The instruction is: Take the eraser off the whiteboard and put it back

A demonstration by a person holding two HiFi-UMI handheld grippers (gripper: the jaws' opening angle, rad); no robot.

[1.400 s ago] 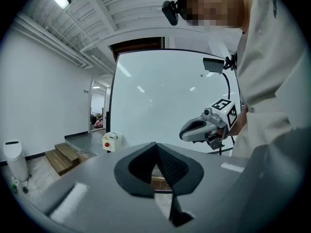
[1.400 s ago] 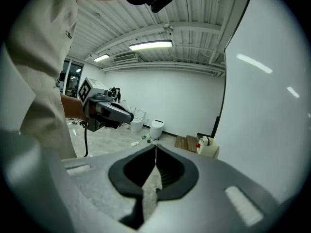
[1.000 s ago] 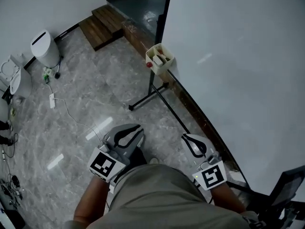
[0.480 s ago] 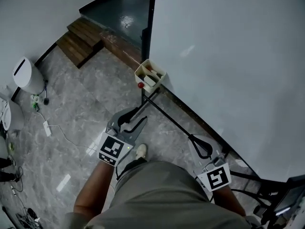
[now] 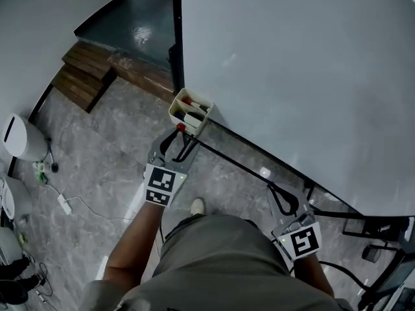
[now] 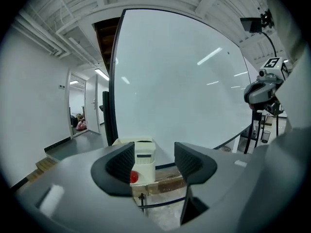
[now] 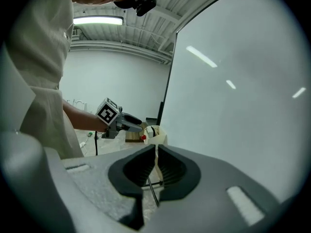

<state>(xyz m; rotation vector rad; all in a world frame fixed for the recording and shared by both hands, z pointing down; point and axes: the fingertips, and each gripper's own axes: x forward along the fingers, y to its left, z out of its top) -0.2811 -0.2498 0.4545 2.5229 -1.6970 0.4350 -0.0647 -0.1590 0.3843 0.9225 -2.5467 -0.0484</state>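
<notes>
- While the right tongs sit clenched and empty off to the side, the left tongs have swung over to the cream holder at the whiteboard lower edge.
- Left jaws have just been opening. They are now released, with nothing between the pads and the holder straight ahead.
- Board face is bare. The eraser looks to be the white piece lying in the holder.
- Reads as lining up for the pick, grasp not yet made.

White eraser lies in the whiteboard's holder.
</notes>
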